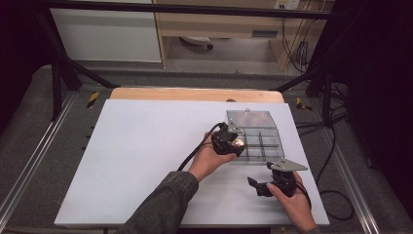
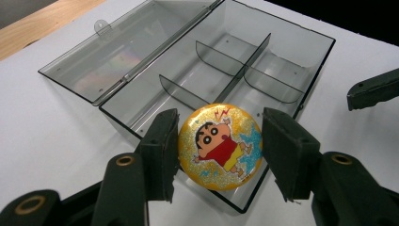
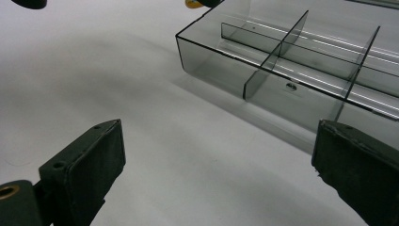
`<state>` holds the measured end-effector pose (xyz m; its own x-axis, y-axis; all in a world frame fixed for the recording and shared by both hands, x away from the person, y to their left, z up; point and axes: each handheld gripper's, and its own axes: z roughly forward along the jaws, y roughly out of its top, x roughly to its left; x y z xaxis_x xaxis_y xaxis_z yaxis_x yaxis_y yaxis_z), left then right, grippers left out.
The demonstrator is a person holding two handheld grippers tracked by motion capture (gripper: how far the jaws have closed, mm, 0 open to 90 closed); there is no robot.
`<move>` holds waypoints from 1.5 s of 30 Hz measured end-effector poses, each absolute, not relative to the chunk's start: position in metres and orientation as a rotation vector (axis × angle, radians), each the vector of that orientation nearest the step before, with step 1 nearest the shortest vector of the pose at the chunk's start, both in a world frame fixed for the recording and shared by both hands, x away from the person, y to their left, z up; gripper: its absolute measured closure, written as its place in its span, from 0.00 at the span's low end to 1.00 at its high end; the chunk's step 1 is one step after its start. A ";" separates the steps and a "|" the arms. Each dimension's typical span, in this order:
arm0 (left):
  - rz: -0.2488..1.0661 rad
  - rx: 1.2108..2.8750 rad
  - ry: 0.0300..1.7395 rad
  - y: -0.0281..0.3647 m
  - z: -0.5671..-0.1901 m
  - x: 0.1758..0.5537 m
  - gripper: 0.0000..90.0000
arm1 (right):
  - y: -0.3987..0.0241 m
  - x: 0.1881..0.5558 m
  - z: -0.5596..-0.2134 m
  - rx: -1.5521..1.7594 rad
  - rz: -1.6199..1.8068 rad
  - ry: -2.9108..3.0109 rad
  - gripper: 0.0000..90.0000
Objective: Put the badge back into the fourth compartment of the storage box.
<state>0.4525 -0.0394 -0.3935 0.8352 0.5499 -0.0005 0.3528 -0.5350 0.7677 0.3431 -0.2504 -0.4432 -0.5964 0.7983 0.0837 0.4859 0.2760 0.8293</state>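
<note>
Left gripper (image 2: 220,153) clamped edge-on across a yellow cartoon badge (image 2: 220,147), held above the near corner cell of the open smoky box (image 2: 301,63), lid (image 2: 120,52) laid flat behind on the white table (image 1: 146,146). Right gripper (image 3: 216,174) spread wide with nothing between, resting low on the table just beside the box's near wall. Best done by centring over one cell clear of the dividers (image 2: 235,70), lowering almost to the floor, keeping level, then releasing gently; steadying the light box with the right, likely to skid otherwise.
</note>
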 end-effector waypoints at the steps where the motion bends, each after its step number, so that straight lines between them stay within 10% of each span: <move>1: 0.306 2.189 0.657 -0.040 -0.394 0.453 0.53 | -0.250 0.343 -0.443 1.166 1.240 2.202 0.04; 45: 0.341 2.217 0.644 -0.059 -0.410 0.454 0.53 | -0.251 0.343 -0.443 1.161 1.245 2.201 0.04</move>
<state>0.4543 -0.0593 -0.4102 0.8352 0.5488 0.0354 0.3375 -0.5623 0.7549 0.3429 -0.2509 -0.4429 -0.5992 0.7962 0.0834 0.4817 0.2753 0.8320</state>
